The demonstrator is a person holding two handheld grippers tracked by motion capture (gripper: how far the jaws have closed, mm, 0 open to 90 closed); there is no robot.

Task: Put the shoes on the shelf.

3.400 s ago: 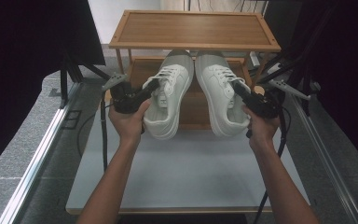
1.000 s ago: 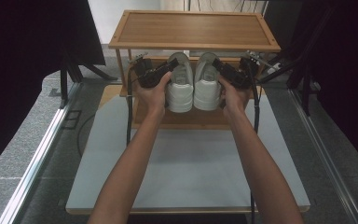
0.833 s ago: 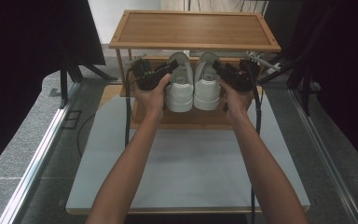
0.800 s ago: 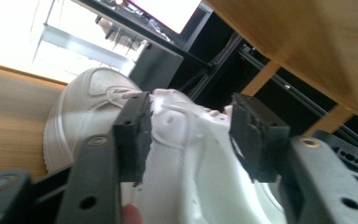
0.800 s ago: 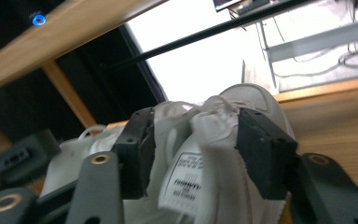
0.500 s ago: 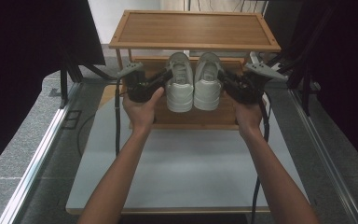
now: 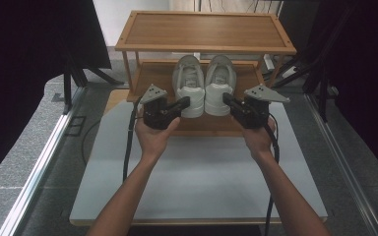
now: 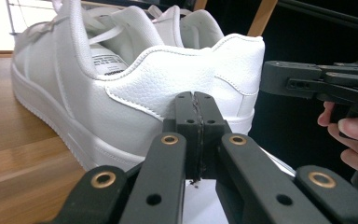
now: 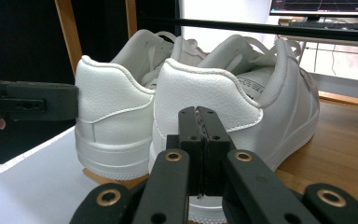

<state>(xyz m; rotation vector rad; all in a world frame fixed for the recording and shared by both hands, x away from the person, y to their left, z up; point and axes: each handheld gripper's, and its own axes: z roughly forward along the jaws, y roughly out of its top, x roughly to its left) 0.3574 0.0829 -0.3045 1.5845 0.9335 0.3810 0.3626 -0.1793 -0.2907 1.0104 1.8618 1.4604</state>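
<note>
Now the two white sneakers (image 7: 204, 86) sit side by side on the lower shelf (image 7: 152, 78) of the wooden rack, heels toward the person. The left claw (image 7: 184, 102) and right claw (image 7: 225, 100) have just been closing and are now empty, jaws pressed together, just behind the heels. The step looks like backing away after placing the pair. Doing it well means drawing both claws straight back over the worktop (image 7: 197, 182), level, without nudging a heel.
</note>
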